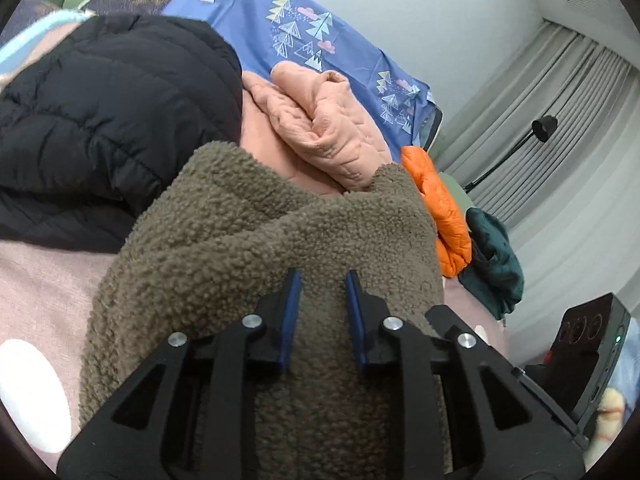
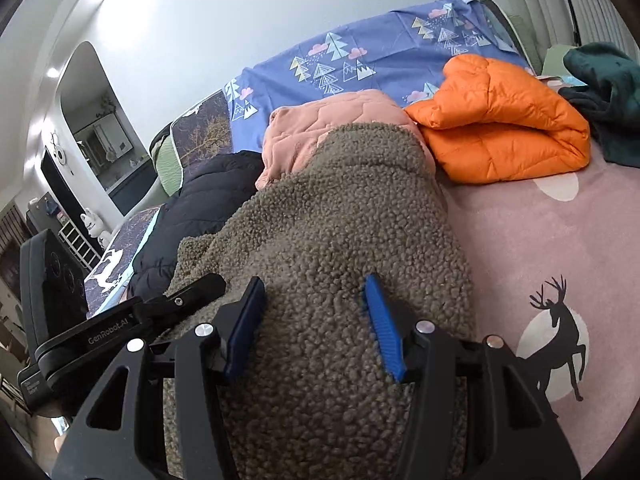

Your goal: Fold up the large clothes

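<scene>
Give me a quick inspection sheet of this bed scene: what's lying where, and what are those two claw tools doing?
Surface: pink deer-print bedspread.
Job's things: olive fleece garment bunched in front.
Clutter: black puffer jacket, peach quilted garment, folded orange jacket, dark green garment, blue tree-print sheet.
Grippers: left gripper and right gripper each straddle fleece; grip uncertain.
Cables: nothing seen.
Surroundings: grey curtain, white wall.

We see a bed covered by a pink blanket (image 2: 540, 240) printed with white circles and a black deer. On it lie a brown fleece jacket (image 2: 340, 240), a black puffer jacket (image 1: 112, 112), a peach quilted garment (image 1: 320, 128), a folded orange puffer jacket (image 2: 500, 132) and a dark green garment (image 2: 604, 92). A blue sheet (image 2: 380, 52) with triangle trees lies along the far side.
</scene>
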A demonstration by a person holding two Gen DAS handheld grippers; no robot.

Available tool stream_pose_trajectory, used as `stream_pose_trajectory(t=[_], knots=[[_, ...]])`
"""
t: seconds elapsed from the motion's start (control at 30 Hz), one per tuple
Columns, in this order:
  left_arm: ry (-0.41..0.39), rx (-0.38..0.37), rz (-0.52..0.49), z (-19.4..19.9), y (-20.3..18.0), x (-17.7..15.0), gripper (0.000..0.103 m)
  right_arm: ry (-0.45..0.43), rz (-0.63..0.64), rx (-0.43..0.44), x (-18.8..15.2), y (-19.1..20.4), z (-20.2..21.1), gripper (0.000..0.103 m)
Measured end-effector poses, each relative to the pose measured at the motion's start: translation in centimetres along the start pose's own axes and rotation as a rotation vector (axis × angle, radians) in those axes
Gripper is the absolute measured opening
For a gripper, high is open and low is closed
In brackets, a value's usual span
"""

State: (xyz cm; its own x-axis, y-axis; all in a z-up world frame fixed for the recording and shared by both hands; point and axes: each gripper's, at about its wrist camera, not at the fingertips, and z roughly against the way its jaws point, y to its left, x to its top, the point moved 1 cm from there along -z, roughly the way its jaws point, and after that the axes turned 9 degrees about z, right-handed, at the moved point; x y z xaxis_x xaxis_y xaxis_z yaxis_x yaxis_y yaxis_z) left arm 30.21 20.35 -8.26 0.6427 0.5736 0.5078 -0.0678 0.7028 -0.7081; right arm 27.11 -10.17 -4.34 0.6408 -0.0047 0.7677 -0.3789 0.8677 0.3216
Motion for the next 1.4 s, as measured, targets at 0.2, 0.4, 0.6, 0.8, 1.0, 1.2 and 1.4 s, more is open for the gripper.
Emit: stream_pose_trajectory(t=[0.2,0.4,0.6,0.8,1.0,1.2,1.4], knots=[[0.001,0.025,-0.008,0.1,0.0,0.1,0.021,0.014,-0.004,0.008,0.3,0.1,0.3,0.054],[-0.085,0.126,-0.055,1.9,-1.5,-0.4,0.021,-0.001,-0.084,0.089,0.6,-0.7,2.9,0.056],[-0.316,0.364,-0.142,6.9,-3.6,-1.8,0.074,-0.006,-0.001,-0.086,-1.5,-0.7,6.9,0.086],[-0.229,0.42,-0.143,8.9,-1.7,-2.3,0.079,0.081,-0.104,0.018,-3.4,-4.4,7.7,0.096],[-0.048,0.249,-0.08,9.2,1.1,-2.4,0.085,0.188,-0.198,0.198,-4.1,-6.3,6.8,0.099],[0.083,0.138,-0.017,8.3,2.0,-2.4,0.086,0.251,-0.29,0.341,-5.0,-7.4,5.5,0.101],[0.152,0.093,0.05,7.7,3.8,-2.4,0.096,0.258,-0.292,0.419,-5.7,-7.3,4.1,0.102]])
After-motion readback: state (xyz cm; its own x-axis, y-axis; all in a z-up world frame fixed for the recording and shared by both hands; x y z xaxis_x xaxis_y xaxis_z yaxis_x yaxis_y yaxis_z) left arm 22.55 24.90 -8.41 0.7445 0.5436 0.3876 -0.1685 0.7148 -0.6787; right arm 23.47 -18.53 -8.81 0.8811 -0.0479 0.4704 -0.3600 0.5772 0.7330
